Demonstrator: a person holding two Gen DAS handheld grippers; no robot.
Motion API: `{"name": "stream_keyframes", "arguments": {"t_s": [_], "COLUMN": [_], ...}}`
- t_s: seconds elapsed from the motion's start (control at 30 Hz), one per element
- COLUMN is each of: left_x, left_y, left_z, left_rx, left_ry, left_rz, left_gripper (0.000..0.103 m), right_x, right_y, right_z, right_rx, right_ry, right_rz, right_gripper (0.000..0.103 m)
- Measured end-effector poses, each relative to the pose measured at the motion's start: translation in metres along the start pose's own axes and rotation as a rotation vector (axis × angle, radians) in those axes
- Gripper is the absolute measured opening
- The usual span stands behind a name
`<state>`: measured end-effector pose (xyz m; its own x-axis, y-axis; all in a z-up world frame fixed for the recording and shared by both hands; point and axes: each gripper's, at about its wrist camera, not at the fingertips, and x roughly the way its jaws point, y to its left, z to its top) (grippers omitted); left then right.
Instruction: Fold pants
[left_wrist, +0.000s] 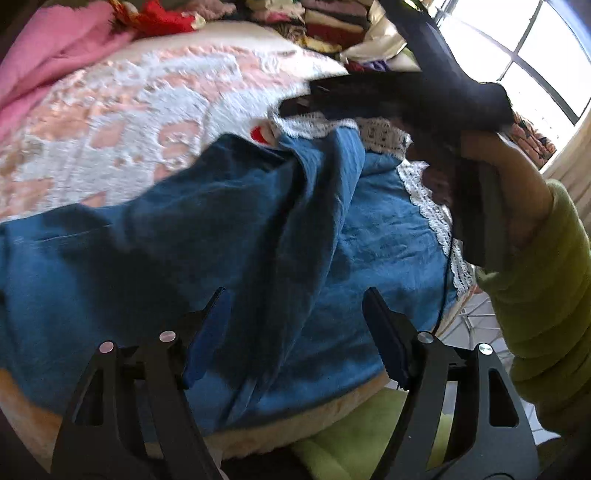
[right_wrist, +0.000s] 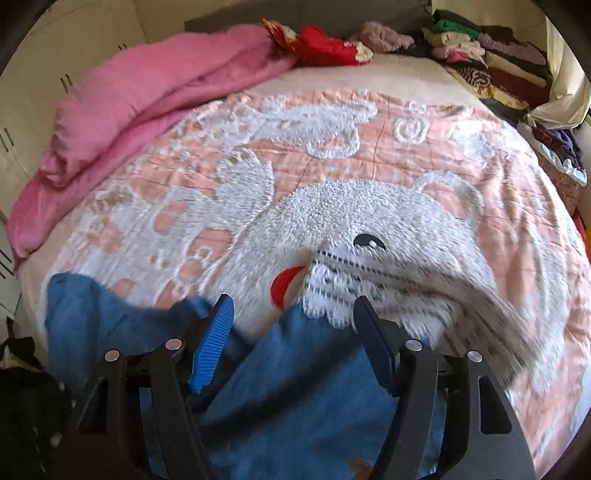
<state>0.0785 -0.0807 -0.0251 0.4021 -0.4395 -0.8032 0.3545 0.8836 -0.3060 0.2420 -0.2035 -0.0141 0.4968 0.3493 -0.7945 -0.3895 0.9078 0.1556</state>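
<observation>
Blue pants lie spread and creased across the near part of the bed, with a white lace-like strip along their far right edge. My left gripper hovers open over the pants with nothing pinched between its fingers. In the right wrist view the pants fill the bottom. My right gripper stands open above their far edge, its blue pads clear of the cloth. A hand in a green sleeve holds the right tool's black body at the upper right of the left wrist view.
The bed carries a peach bedspread with a white fluffy animal pattern. A pink blanket lies bunched at the far left and a red item at the head. Stacked folded clothes line the far right. A bright window is on the right.
</observation>
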Motion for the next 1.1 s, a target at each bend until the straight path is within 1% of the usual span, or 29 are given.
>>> {"name": "stream_keyframes", "arguments": {"t_s": [0.03, 0.17, 0.23, 0.27, 0.33, 0.37, 0.4, 0.43, 0.53, 0.6, 0.73, 0.77, 0.93, 0.97, 1.0, 1.03, 1.07, 1.1], "left_x": [0.003, 0.02, 0.025, 0.027, 0.027, 0.027, 0.026, 0.026, 0.026, 0.024, 0.021, 0.019, 0.01, 0.008, 0.006, 0.004, 0.001, 0.005], "left_y": [0.0, -0.002, -0.006, -0.008, -0.012, -0.013, -0.013, -0.013, -0.011, -0.009, -0.005, -0.005, -0.007, -0.008, -0.01, -0.012, -0.012, -0.007], "left_z": [0.002, 0.004, 0.0, -0.001, -0.005, -0.006, -0.007, -0.007, -0.005, -0.005, -0.006, -0.007, -0.012, -0.011, -0.012, -0.013, -0.015, -0.01], "left_rx": [-0.005, -0.01, 0.006, 0.02, 0.05, 0.061, 0.064, 0.063, 0.06, 0.065, 0.065, 0.062, 0.086, 0.098, 0.111, 0.117, 0.123, 0.128], "left_ry": [0.006, 0.023, 0.019, 0.018, 0.011, 0.008, 0.006, 0.004, -0.004, -0.015, -0.035, -0.038, -0.062, -0.069, -0.077, -0.076, -0.073, -0.07], "left_rz": [-0.004, -0.006, 0.0, 0.01, 0.027, 0.029, 0.027, 0.023, 0.011, 0.01, 0.012, 0.009, 0.041, 0.056, 0.073, 0.071, 0.067, 0.066], "left_gripper": [0.066, 0.066, 0.066, 0.065, 0.065, 0.065, 0.065, 0.065, 0.065, 0.065, 0.065, 0.065, 0.064, 0.052, 0.043, 0.025, 0.011, 0.007], "right_x": [0.008, 0.038, 0.05, 0.058, 0.063, 0.065, 0.065, 0.064, 0.049, 0.033, -0.008, -0.025, -0.085, -0.098, -0.108, -0.118, -0.129, -0.138], "right_y": [-0.001, -0.006, -0.009, -0.01, -0.01, -0.012, -0.014, -0.017, -0.029, -0.035, -0.045, -0.047, -0.054, -0.057, -0.06, -0.063, -0.068, -0.072], "right_z": [0.004, 0.019, 0.023, 0.024, 0.024, 0.024, 0.024, 0.024, 0.021, 0.017, 0.007, 0.003, -0.014, -0.022, -0.028, -0.035, -0.045, -0.054], "right_rx": [0.006, 0.033, 0.04, 0.032, 0.008, -0.005, -0.006, 0.003, 0.051, 0.075, 0.129, 0.143, 0.173, 0.189, 0.201, 0.216, 0.233, 0.247], "right_ry": [0.012, 0.045, 0.062, 0.072, 0.072, 0.062, 0.056, 0.049, 0.001, -0.036, -0.113, -0.142, -0.238, -0.255, -0.264, -0.273, -0.281, -0.287], "right_rz": [-0.027, -0.076, -0.103, -0.117, -0.149, -0.158, -0.148, -0.143, -0.084, -0.06, -0.01, 0.007, 0.028, 0.035, 0.037, 0.037, 0.036, 0.036], "right_gripper": [0.066, 0.066, 0.065, 0.063, 0.039, 0.034, 0.025, 0.012, 0.011, 0.011, 0.01, 0.009, 0.009, 0.009, 0.009, 0.009, 0.009, 0.009]}}
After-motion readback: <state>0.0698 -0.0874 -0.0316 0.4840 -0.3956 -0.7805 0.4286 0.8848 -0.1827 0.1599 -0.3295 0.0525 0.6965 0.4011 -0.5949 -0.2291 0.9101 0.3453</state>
